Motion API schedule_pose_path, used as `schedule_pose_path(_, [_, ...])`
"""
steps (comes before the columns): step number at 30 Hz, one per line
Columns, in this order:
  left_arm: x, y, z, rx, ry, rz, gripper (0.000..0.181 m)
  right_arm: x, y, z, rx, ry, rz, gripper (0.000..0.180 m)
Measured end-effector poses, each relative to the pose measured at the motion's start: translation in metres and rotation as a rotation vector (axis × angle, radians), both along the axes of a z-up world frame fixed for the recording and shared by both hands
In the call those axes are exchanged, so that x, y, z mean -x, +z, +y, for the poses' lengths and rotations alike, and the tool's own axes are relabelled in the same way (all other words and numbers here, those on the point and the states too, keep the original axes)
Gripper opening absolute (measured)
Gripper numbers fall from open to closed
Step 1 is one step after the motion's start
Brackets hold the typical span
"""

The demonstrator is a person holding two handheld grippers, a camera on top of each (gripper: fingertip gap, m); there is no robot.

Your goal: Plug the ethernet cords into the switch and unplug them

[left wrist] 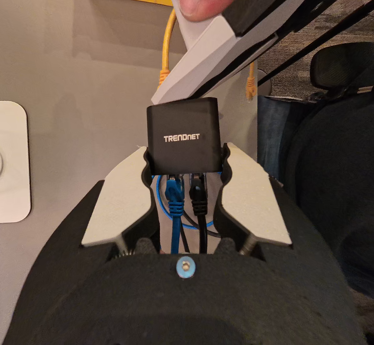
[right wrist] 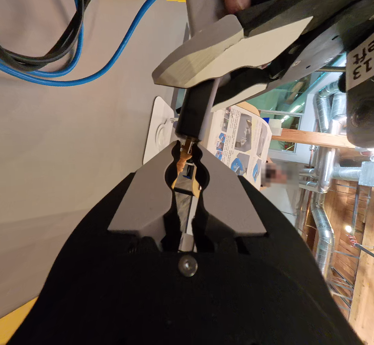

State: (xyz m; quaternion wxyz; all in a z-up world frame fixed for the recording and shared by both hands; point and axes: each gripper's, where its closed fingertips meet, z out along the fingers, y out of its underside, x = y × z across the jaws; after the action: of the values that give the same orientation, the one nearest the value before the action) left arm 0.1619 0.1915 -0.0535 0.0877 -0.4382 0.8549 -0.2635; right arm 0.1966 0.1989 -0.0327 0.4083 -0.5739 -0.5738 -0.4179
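Grey desk, yellow mat at its far edge, the switch held up between both tools.

From the left: a white pad (left wrist: 12, 161) lies on the grey desk (left wrist: 81, 92). Your left gripper (left wrist: 185, 159) is clamped across the black switch (left wrist: 183, 135), with the blue cord (left wrist: 174, 195) and black cord (left wrist: 199, 195) already seated in its near ports. Further right, your right gripper (right wrist: 187, 149) is nearly closed, pinching the yellow cord (right wrist: 181, 162) at its plug, right at the switch's far face. The switch looks light and smooth-sided, so grip its flanks firmly. The cords are limp; take them by the stiff boot, and mind the brittle latch tab.
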Motion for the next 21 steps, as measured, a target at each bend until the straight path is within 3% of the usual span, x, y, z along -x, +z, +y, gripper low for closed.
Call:
schedule_pose_path(13, [0.0,-0.007,-0.007,0.126,0.01,0.042,0.066,-0.002,-0.012,-0.007,0.149,-0.058,0.076,0.008])
schedule_pose_path(18, [0.005,0.005,0.027,0.166,0.088,0.003,0.066,-0.035,-0.023,-0.014,0.187,-0.156,0.062,0.009])
schedule_pose_path(21, [0.013,0.008,0.029,0.114,0.068,-0.005,0.066,-0.051,0.0,-0.012,0.122,-0.215,0.126,0.009])
